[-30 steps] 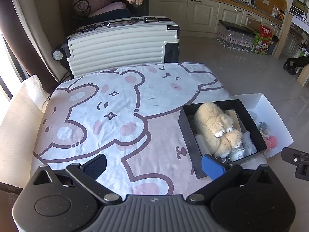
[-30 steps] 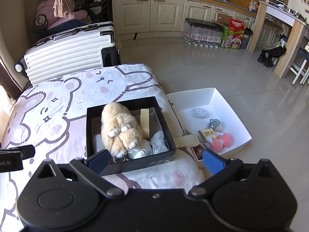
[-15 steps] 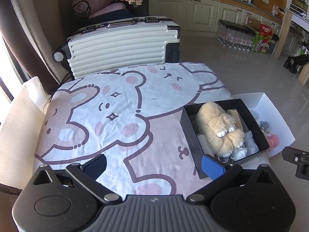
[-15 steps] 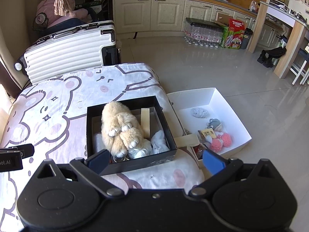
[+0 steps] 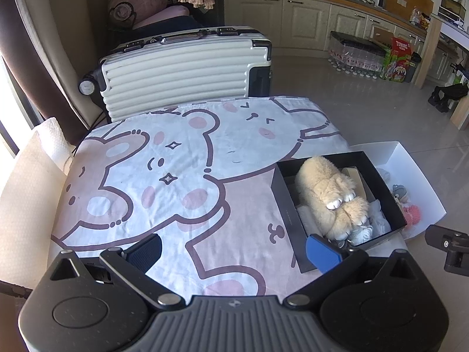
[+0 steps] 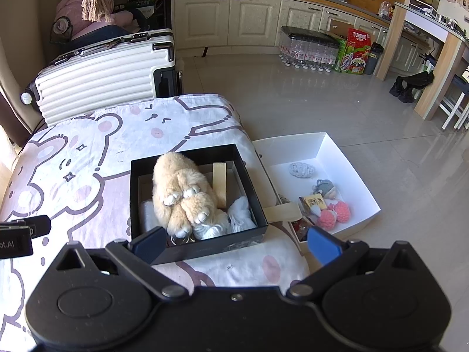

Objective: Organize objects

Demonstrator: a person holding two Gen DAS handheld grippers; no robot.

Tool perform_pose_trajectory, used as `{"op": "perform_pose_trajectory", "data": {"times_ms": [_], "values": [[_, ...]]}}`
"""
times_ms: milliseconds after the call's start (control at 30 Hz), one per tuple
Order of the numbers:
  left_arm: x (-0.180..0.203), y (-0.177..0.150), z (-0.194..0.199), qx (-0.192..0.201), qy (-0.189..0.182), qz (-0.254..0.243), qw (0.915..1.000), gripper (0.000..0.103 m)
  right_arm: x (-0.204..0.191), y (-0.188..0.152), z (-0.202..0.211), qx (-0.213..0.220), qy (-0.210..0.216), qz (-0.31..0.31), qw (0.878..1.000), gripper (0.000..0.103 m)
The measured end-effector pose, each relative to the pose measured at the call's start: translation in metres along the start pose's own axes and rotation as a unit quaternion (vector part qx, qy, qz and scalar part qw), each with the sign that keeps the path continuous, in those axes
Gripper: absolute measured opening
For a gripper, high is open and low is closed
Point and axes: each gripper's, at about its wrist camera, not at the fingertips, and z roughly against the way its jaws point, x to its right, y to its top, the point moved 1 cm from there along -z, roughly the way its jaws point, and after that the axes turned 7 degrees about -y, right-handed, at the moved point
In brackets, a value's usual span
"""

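Partway, by my reading: black box (image 6: 199,243) at frame centre already holds the plush toy (image 6: 181,193), white tray (image 6: 346,158) at right keeps small trinkets (image 6: 334,212) unsorted, while left gripper (image 5: 233,248) and right gripper (image 6: 234,242) hover wide open, empty.
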Motion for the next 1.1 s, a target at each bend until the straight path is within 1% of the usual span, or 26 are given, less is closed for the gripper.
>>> {"op": "perform_pose_trajectory", "data": {"times_ms": [1100], "values": [[0.0021, -0.0009, -0.0008, -0.002, -0.001, -0.001, 1.0, 0.103, -0.0006, 0.0006, 0.0005, 0.0, 0.0, 0.0, 1.0, 0.103]]}}
